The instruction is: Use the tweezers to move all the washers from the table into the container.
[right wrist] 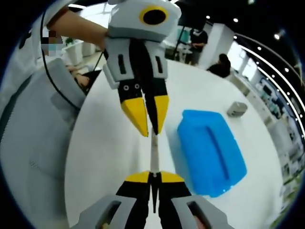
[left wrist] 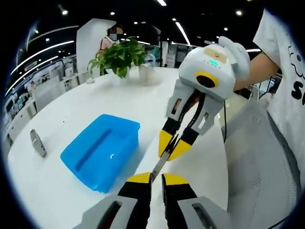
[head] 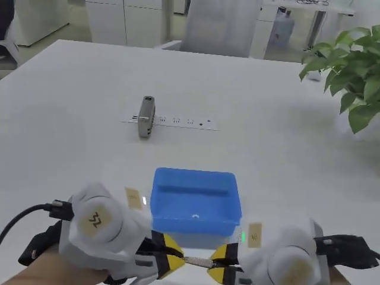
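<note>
- Tweezers [head: 197,260]: one pair, thin bright metal, in the air just in front of the container [head: 193,174], near the table's front edge.
- Left gripper [head: 172,256] is clamped on one end and right gripper [head: 218,264] on the other. The tweezers bridge the gap between the two sets of yellow tips.
- The left gripper view shows the same: its own jaws pinch the near end and the right gripper [left wrist: 172,145] pinches the far end.
- Handling, my read: light, stiff along the length, springy across the legs. Smooth metal will likely slip or twist in flat pads.
- Where to hold: one gripper across both legs at mid-length, so the squeeze closes the tips. An end grip only carries it.
- Washers, my read: small, flat, hard and light, lying flush on a smooth top. Best taken by the rim edge or through the hole. Easy to flick away.
- Counts: one pair of tweezers, one blue container, two grippers.
- Washer count: cannot tell. A pale speck [head: 196,217] on the container floor may be one, or may be glare.
</note>
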A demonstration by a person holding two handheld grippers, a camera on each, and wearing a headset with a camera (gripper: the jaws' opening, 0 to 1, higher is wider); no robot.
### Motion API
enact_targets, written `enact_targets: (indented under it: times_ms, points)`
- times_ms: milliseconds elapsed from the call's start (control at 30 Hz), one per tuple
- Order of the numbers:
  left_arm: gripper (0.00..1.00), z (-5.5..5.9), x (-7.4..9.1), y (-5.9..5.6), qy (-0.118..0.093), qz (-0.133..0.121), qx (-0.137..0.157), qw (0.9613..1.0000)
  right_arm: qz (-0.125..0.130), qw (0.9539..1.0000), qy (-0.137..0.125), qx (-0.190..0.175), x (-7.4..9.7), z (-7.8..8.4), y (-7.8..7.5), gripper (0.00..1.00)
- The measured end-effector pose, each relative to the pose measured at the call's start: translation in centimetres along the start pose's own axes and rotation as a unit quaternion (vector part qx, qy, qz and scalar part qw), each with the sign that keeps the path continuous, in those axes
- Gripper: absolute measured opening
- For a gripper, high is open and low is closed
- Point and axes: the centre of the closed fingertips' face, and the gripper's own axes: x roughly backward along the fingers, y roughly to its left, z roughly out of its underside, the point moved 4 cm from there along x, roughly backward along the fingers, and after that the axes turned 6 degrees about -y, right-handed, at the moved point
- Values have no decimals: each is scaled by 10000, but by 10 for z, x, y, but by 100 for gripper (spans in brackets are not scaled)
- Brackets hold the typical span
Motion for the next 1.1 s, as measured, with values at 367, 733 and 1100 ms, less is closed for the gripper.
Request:
enact_targets:
  times_ms: [367, 733, 1100]
  points:
    - [12, 21, -11, -3, 653, 824, 253, 9941, -140, 9974, -50, 702, 4, -4, 12, 2]
    - [1, 24, -16, -13, 910, 870, -364, 9914, 499, 9979, 141, 398, -1, 5, 12, 6]
    - [0, 35, -20, -10, 1219, 449, -1241, 9837, 900, 9846, -73, -1495, 6, 18, 21, 27]
